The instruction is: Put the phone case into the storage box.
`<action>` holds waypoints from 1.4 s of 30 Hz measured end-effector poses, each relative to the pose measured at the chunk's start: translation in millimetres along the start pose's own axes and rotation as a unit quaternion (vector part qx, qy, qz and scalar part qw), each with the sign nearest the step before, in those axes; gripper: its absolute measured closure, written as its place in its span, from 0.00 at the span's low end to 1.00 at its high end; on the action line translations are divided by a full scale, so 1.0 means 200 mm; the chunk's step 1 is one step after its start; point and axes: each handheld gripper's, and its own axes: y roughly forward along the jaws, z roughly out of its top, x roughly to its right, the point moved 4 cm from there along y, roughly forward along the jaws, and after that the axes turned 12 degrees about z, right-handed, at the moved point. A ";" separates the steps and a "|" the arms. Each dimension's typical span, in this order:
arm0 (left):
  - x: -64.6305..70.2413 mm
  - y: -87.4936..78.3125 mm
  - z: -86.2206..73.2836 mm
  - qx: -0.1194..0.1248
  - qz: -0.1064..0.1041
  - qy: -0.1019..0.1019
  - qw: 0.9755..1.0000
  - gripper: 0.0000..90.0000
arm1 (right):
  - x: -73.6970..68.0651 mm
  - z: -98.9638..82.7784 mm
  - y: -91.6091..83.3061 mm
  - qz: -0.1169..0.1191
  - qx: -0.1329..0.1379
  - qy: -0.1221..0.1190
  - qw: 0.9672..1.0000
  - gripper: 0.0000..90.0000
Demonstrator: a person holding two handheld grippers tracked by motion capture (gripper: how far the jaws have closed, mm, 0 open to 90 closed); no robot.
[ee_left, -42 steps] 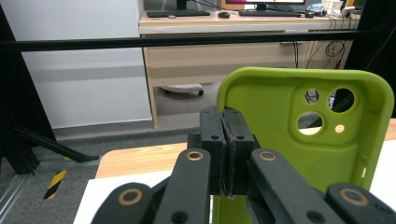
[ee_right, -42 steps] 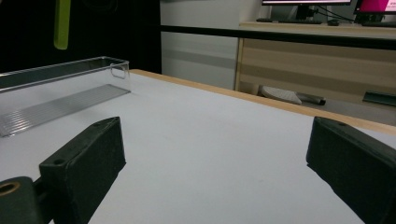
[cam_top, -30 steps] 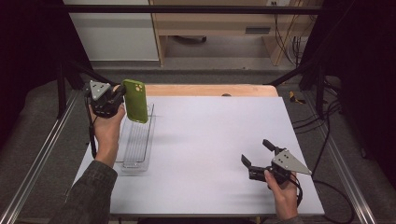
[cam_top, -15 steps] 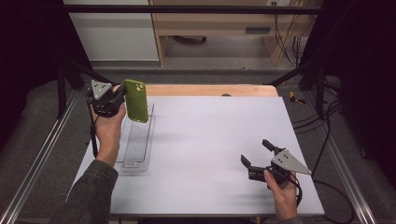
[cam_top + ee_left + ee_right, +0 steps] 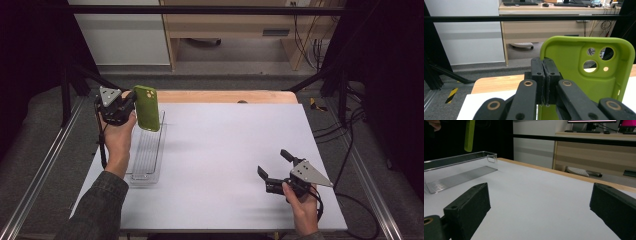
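A lime-green phone case (image 5: 148,107) hangs upright in the air over the far end of a clear plastic tray (image 5: 146,156). My left gripper (image 5: 131,102) is shut on its left edge, held up by a hand at the table's far left. In the left gripper view the jaws (image 5: 545,75) pinch the case's rim, and the case (image 5: 584,75) shows its inside and camera holes. My right gripper (image 5: 273,162) rests low near the front right of the table, open, with nothing between its fingers (image 5: 539,207). From there the case (image 5: 469,135) hangs above the tray (image 5: 461,158).
The white table top (image 5: 225,150) has a wooden strip (image 5: 225,96) along its far edge. Black frame posts (image 5: 70,75) and metal rails (image 5: 40,175) flank the table. Cables (image 5: 350,165) trail off to the right. A wooden desk (image 5: 225,30) stands beyond.
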 end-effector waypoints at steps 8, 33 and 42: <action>0.00 0.01 -0.01 -0.002 0.001 0.000 1.000 0.97 | 0.00 0.00 0.00 0.000 0.000 0.000 1.000 0.03; -0.03 0.04 -0.03 -0.010 0.013 -0.004 1.000 0.97 | 0.00 0.00 0.00 -0.002 0.001 0.002 1.000 0.03; -0.05 0.08 -0.04 -0.010 0.022 -0.008 1.000 0.97 | 0.00 -0.01 0.00 -0.001 0.000 0.002 1.000 0.03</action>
